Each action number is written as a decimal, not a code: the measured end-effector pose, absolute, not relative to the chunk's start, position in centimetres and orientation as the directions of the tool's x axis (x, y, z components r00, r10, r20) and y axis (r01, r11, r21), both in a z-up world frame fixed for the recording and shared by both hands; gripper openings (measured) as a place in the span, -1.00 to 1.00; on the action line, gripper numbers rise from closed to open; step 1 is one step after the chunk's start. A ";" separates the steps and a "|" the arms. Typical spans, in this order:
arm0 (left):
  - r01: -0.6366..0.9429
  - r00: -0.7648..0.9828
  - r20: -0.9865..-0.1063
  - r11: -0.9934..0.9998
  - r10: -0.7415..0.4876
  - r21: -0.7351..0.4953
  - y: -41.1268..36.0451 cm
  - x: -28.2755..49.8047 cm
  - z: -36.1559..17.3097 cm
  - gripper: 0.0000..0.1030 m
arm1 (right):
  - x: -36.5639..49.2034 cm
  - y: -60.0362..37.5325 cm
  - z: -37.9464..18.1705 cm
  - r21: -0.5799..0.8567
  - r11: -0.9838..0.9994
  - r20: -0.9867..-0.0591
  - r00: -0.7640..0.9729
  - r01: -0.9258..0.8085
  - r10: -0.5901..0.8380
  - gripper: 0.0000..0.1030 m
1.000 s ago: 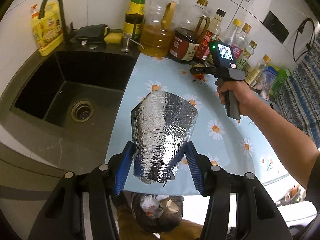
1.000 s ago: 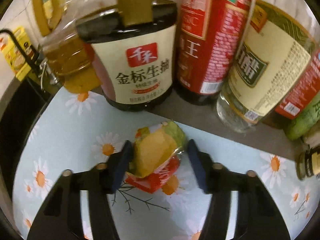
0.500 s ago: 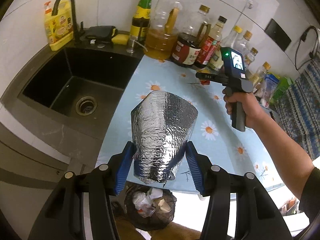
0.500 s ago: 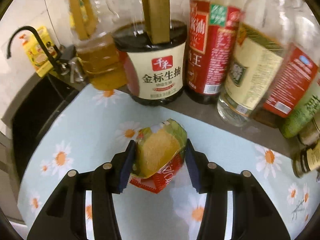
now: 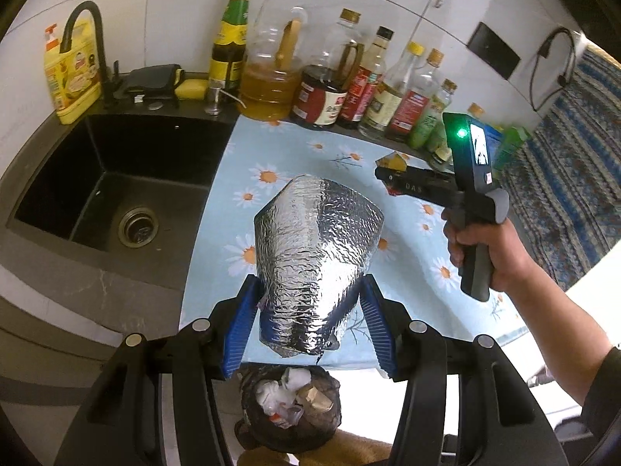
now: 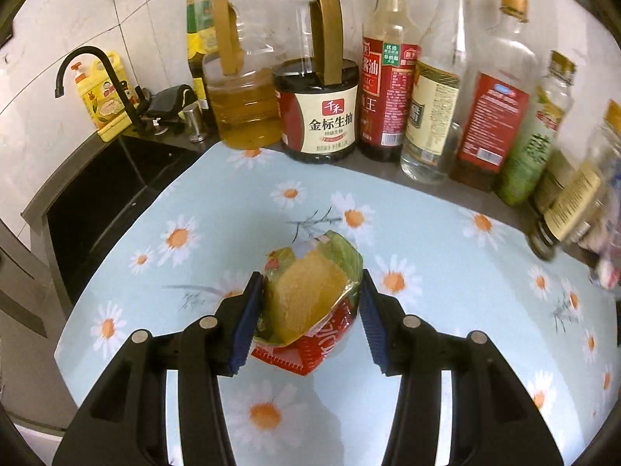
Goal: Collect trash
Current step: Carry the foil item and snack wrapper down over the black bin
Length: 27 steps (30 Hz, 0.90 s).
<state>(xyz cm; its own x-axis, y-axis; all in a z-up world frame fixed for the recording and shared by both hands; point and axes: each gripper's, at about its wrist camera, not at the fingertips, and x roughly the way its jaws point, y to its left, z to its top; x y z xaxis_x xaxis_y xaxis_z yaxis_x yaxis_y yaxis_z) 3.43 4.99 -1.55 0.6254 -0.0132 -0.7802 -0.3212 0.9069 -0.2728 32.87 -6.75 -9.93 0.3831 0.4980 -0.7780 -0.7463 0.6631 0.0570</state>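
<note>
My left gripper [image 5: 308, 324] is shut on a crumpled silver foil bag [image 5: 316, 256], held above the counter's front edge. Below it on the floor stands a black trash bag [image 5: 291, 404] full of crumpled waste. My right gripper [image 6: 308, 310] is shut on a yellow, green and red snack packet [image 6: 310, 295], lifted above the daisy-print cloth [image 6: 194, 240]. In the left wrist view the right gripper [image 5: 392, 178] shows at the right, gripped by a hand [image 5: 485, 252], with the packet [image 5: 394, 163] at its tip.
A row of oil and sauce bottles [image 6: 318, 116] lines the back wall. A black sink [image 5: 108, 190] with a black tap [image 5: 83, 35] and yellow detergent bottle [image 5: 71, 73] lies left of the cloth. A patterned fabric [image 5: 574, 178] hangs at the right.
My right gripper has lifted the snack packet and drawn back from the bottles, which now look smaller and farther. The left gripper holds the foil bag much as before.
</note>
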 end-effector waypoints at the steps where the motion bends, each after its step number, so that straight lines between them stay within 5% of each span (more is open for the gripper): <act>1: -0.311 0.628 -0.778 0.910 -0.020 -0.275 5.1 3.2 -1.6 -0.01 | 32.3 -7.0 -9.8 0.063 0.667 -0.776 0.384 -0.742 0.500 -0.05; 27: -0.153 0.559 -0.797 0.916 -0.230 -0.372 4.9 -2.7 -7.2 -0.01 | 13.2 -12.0 -9.7 0.203 0.685 -0.765 0.323 -0.700 0.557 -0.04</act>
<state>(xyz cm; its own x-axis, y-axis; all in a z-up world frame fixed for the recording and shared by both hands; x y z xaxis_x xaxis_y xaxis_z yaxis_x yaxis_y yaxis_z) -2.71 4.92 -7.24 0.5590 -0.2302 -0.7966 -0.1530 0.9156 -0.3719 13.20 -11.96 -9.72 0.3229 0.5572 -0.7650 -0.6998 0.6848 0.2033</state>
